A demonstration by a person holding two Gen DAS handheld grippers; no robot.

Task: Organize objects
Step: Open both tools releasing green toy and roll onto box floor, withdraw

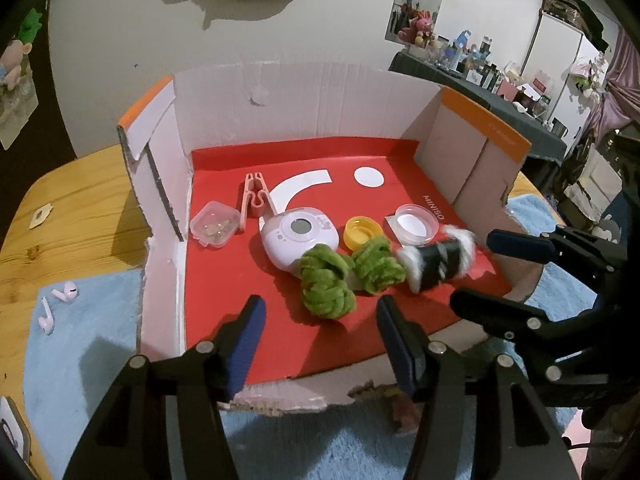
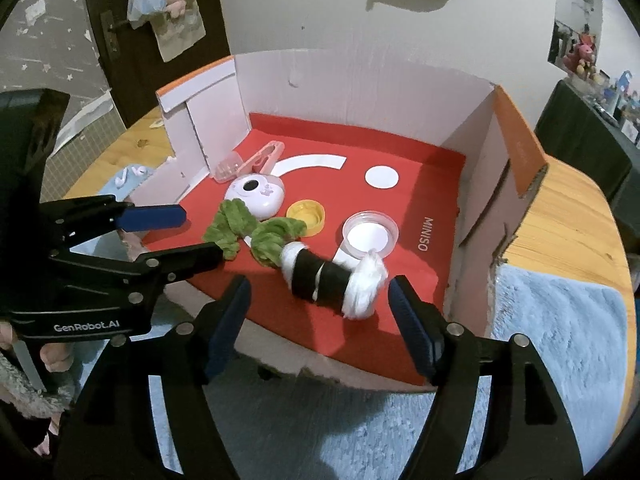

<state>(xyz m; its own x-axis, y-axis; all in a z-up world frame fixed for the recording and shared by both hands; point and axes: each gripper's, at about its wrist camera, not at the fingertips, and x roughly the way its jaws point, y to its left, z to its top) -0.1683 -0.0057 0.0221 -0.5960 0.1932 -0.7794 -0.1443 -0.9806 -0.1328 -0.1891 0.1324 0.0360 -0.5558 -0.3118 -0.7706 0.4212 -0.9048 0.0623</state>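
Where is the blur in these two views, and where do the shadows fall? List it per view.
Left wrist view: black-and-white fuzzy roll smeared by motion; green knots sharp, shadows falling toward the camera; edges bowed by fisheye.
Right wrist view: the roll's white end blurred; left tongs and right tongs crisp; corners vignetted black.

White wall, wooden table, dark door, cluttered counter.

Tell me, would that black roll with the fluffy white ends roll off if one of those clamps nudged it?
Probably a little. The black roll lies on its side on the smooth red liner, so a sideways nudge could turn it. Its fluffy ends look soft and would likely slow it. It seems light and squashy, not fragile.
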